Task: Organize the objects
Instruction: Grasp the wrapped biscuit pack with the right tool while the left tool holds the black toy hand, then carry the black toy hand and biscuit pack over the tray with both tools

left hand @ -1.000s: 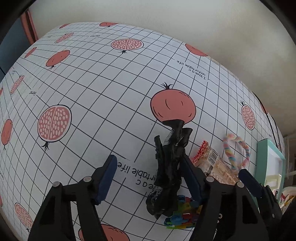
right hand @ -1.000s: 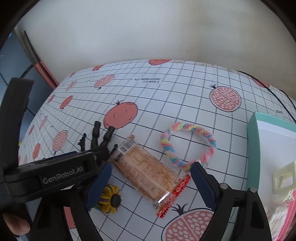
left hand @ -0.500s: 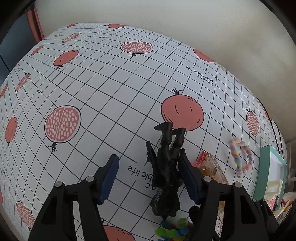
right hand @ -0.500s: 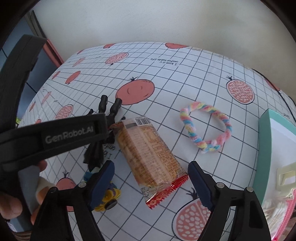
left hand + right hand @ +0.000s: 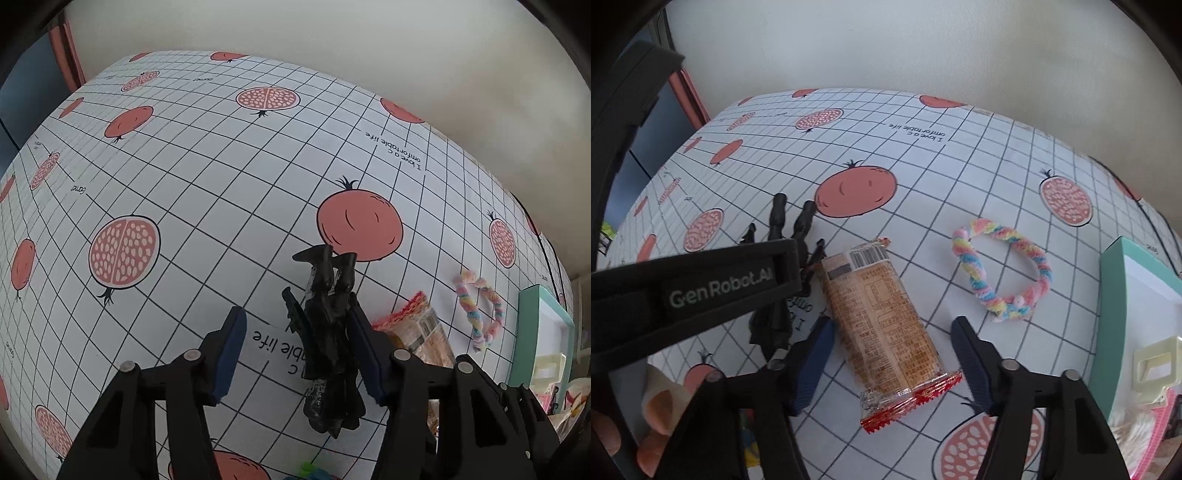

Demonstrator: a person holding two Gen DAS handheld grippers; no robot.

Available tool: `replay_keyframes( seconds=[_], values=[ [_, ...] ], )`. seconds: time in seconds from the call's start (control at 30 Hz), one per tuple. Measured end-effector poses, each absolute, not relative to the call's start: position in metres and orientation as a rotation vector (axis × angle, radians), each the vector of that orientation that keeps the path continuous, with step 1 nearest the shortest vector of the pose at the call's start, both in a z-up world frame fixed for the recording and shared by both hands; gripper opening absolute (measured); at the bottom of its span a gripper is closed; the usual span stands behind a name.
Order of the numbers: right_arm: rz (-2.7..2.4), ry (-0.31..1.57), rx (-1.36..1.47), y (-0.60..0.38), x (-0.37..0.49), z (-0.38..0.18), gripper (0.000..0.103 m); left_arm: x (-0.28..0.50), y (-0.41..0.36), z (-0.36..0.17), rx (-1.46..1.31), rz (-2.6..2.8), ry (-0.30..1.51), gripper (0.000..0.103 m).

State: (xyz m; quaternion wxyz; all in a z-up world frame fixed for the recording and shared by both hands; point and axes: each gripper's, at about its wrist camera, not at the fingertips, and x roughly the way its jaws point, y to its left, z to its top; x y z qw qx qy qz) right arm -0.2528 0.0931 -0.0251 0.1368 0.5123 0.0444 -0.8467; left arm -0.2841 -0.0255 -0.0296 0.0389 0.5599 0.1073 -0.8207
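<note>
Hovering wide open over the table (image 5: 207,206): left tool (image 5: 297,356) straddling a black figurine (image 5: 328,332), right tool (image 5: 892,354) bracketing a snack packet (image 5: 882,317). Possibly risking a skewed pinch, the figurine lying against one pad (image 5: 364,354) and likely to twist free.

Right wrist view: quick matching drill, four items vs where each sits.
Items:
1 snack bar
2 pastel ring
3 black figure
4 cream clip

Places:
A in the teal box
B partly behind the left claw
C between the right claw's fingers
D on the cloth between bar and box

Pairs: 1-C, 2-D, 3-B, 4-A
</note>
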Motion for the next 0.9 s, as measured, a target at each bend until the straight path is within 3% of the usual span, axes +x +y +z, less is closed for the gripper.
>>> replay_keyframes(
  seconds=[0.17,0.23,0.53,0.9],
  values=[
    [-2.476,0.007,1.49,0.112,-0.257,-0.022,0.046,-0.284,-0.018,-0.029,1.717,-2.55,0.35,0.043],
    [-2.468,-0.063,1.497,0.121,-0.258,-0.022,0.044,-0.284,-0.018,-0.029,1.724,-2.574,0.388,0.025],
    [-2.458,-0.215,1.47,0.142,-0.256,-0.007,0.04,-0.287,-0.012,-0.02,1.706,-2.611,0.439,0.022],
    [-2.553,-0.236,1.327,0.175,-0.239,0.046,0.04,-0.271,0.01,0.039,1.592,-2.779,0.482,0.022]
  ],
)
